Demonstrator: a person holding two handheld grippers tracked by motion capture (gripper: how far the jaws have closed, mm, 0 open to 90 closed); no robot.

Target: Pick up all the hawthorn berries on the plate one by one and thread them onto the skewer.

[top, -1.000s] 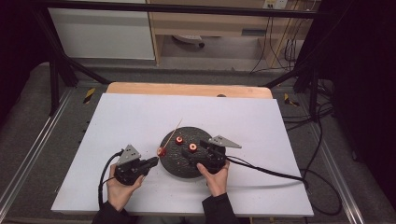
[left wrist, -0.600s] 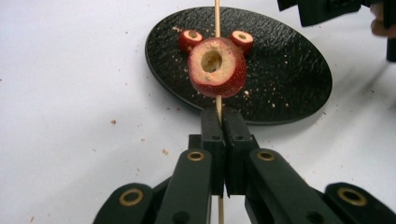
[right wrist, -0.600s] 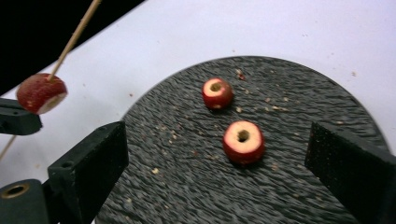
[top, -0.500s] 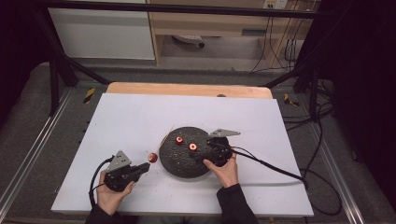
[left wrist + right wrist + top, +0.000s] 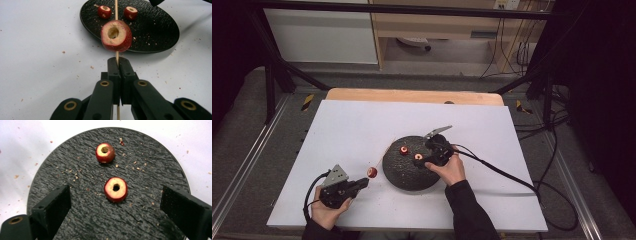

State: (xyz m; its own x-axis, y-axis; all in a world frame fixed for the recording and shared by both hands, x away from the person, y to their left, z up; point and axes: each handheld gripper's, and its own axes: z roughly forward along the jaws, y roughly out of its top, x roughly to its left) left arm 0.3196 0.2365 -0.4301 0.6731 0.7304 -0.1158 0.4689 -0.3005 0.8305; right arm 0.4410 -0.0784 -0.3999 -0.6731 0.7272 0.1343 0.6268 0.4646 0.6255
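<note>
A round black plate (image 5: pixel 404 172) lies mid-table with two cored red fruits (image 5: pixel 403 150) (image 5: pixel 418 158) on it. My left gripper (image 5: pixel 362 182) is shut on a thin wooden skewer (image 5: pixel 116 53), with a third cored red fruit (image 5: pixel 116 36) threaded on it just past the jaws, left of the plate. My right gripper (image 5: pixel 428 161) hovers open over the plate's right side; in its own view the nearer fruit (image 5: pixel 115 189) lies between the wide-apart jaws, the other fruit (image 5: pixel 105 152) farther off.
The white sheet (image 5: pixel 352 130) covers the wooden table (image 5: pixel 412 96). Crumbs dot the plate (image 5: pixel 82 202) and the sheet near it. Cables trail from both grippers, the right one (image 5: pixel 502 172) running off to the right.
My left gripper has drawn back left and toward the front edge, carrying the skewer with one fruit off the plate. My right gripper has shifted slightly farther over the plate.
</note>
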